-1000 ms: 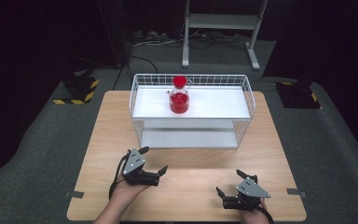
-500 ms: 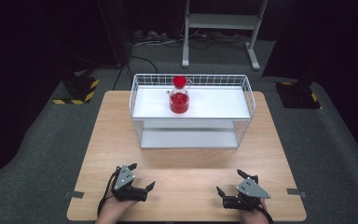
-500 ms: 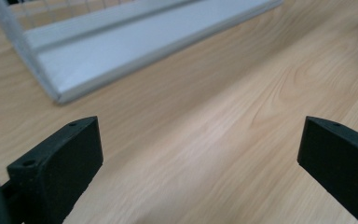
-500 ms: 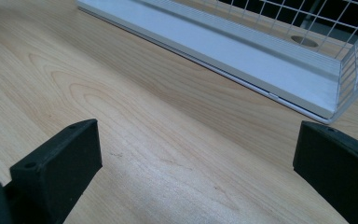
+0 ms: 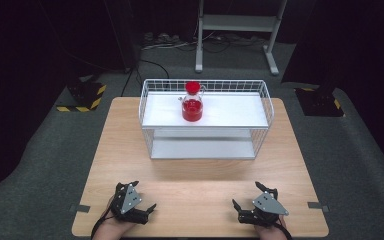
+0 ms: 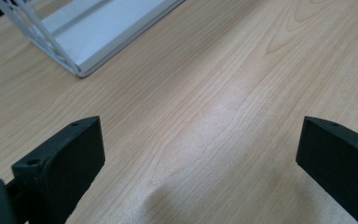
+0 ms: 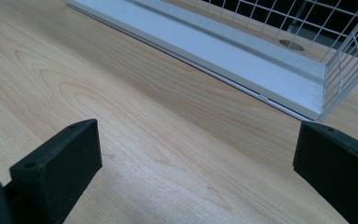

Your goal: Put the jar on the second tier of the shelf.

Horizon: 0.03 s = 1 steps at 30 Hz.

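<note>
We hold both the left gripper (image 5: 139, 207) and right gripper (image 5: 247, 210) fingers spread wide and empty on the surface (image 5: 200, 165) well short of the wire rack (image 5: 265, 95), red flask (image 5: 192, 103) upright on its upper shelf, slightly nearer our left

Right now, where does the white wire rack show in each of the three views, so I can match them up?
High view: the white wire rack stands at the table's far middle, with a red-capped flask on its upper shelf.
Left gripper view: its lower corner sits top left.
Right gripper view: its lower shelf and wire end run across the top to the right.
Shared landmark: the rack's white bottom shelf edge on the wooden table.
</note>
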{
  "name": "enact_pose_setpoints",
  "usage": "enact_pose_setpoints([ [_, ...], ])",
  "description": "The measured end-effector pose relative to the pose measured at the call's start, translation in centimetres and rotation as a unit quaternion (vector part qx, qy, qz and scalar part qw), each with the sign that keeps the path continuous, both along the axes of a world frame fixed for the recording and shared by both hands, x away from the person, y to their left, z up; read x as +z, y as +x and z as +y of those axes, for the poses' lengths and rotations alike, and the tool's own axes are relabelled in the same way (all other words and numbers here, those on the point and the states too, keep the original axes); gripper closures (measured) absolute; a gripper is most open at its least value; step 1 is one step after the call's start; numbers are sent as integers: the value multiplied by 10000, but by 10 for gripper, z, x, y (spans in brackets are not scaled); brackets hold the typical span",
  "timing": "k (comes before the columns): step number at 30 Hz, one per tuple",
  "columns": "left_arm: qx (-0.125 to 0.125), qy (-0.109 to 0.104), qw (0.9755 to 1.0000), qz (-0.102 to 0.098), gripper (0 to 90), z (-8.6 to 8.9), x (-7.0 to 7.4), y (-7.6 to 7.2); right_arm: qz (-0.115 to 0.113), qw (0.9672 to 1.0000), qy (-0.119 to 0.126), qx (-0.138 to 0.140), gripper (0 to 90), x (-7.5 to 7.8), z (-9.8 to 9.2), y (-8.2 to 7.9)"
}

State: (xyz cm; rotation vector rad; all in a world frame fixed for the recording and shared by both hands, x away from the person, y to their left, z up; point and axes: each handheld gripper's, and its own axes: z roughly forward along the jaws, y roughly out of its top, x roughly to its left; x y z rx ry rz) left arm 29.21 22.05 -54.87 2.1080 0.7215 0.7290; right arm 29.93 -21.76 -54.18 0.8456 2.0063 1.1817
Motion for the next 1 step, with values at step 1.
enact_pose_setpoints([
  [1, -55, 17, 10000, -22, 14, 0, 0, -1, 0, 10000, 0, 0, 6, 0, 0, 0],
])
